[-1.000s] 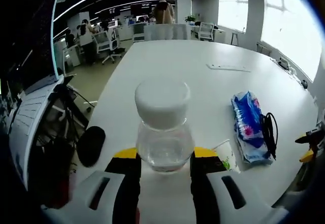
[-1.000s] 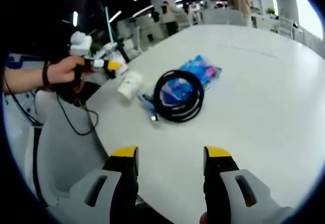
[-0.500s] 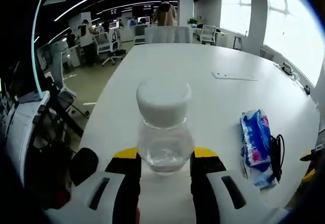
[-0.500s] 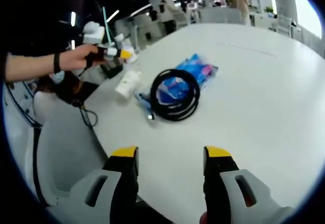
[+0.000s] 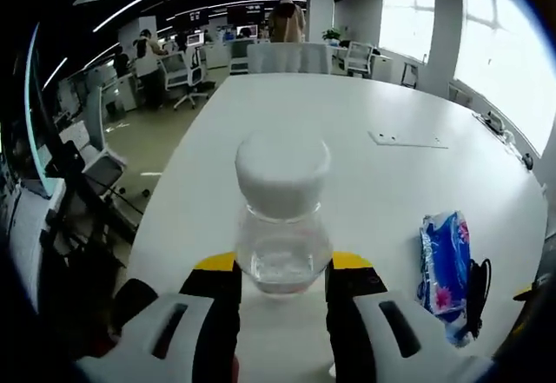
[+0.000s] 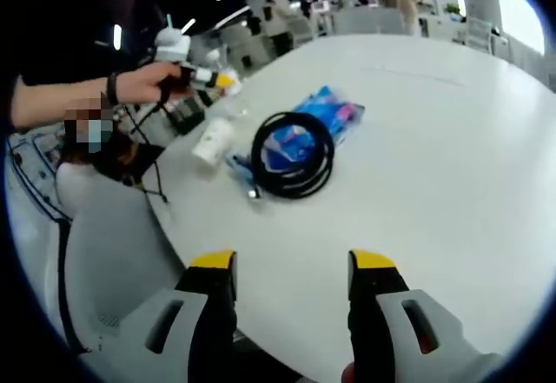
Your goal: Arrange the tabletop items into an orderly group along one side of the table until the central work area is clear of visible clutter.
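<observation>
The left gripper (image 5: 281,272) clamps a capped bottle (image 5: 282,216) between its jaws, apparently carrying it toward the table (image 5: 365,174) edge to set down, while the right gripper (image 6: 291,270) hangs open, cable (image 6: 292,154) well ahead.

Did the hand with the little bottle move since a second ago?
Yes. In the right gripper view the left gripper with the bottle rose away from the white cup lying on the table.

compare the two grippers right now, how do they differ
The left gripper is shut on a clear jar with a white lid; the right gripper stands open, holding nothing. The left one hangs over the table's near edge, the right over bare white table short of the black coiled cable. Both have black jaws with yellow tips.
</observation>
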A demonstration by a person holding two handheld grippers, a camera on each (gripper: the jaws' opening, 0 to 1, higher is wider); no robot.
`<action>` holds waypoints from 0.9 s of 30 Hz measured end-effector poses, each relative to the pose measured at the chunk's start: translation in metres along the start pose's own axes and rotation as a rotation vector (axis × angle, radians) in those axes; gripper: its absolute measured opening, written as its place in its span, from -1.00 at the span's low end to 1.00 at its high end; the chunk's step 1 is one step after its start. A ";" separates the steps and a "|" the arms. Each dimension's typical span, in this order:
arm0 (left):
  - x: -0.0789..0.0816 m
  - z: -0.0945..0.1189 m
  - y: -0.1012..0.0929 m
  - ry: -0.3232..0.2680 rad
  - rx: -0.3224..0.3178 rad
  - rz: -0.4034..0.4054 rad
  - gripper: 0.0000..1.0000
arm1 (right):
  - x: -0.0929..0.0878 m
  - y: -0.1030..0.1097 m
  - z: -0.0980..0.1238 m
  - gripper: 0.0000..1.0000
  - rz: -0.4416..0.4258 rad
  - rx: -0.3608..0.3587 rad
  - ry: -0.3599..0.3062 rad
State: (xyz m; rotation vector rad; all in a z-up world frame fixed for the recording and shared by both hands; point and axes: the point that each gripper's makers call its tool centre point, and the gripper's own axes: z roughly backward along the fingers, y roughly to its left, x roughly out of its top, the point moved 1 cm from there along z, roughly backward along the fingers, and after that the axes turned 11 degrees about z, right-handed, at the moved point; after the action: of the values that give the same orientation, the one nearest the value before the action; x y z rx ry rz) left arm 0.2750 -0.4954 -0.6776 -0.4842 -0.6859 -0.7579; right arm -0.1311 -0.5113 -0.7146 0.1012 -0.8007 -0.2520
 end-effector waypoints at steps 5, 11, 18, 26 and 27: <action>0.002 -0.002 -0.002 0.000 0.008 0.011 -0.27 | -0.003 -0.001 0.002 -0.01 -0.012 -0.006 0.002; 0.001 -0.001 -0.002 0.006 0.016 0.032 -0.26 | -0.005 -0.002 0.005 0.00 -0.033 -0.010 -0.003; 0.004 0.012 -0.005 -0.003 -0.010 0.092 -0.22 | -0.003 0.000 0.005 0.00 -0.048 -0.009 -0.025; -0.003 0.037 -0.003 -0.014 -0.048 0.163 -0.21 | -0.005 0.004 0.003 0.01 -0.041 0.006 -0.028; -0.006 0.041 -0.002 -0.016 -0.048 0.176 -0.21 | -0.005 0.004 0.003 0.01 -0.043 0.008 -0.030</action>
State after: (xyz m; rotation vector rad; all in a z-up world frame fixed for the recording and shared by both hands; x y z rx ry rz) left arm 0.2548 -0.4681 -0.6536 -0.5871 -0.6323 -0.6063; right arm -0.1362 -0.5060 -0.7153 0.1221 -0.8298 -0.2913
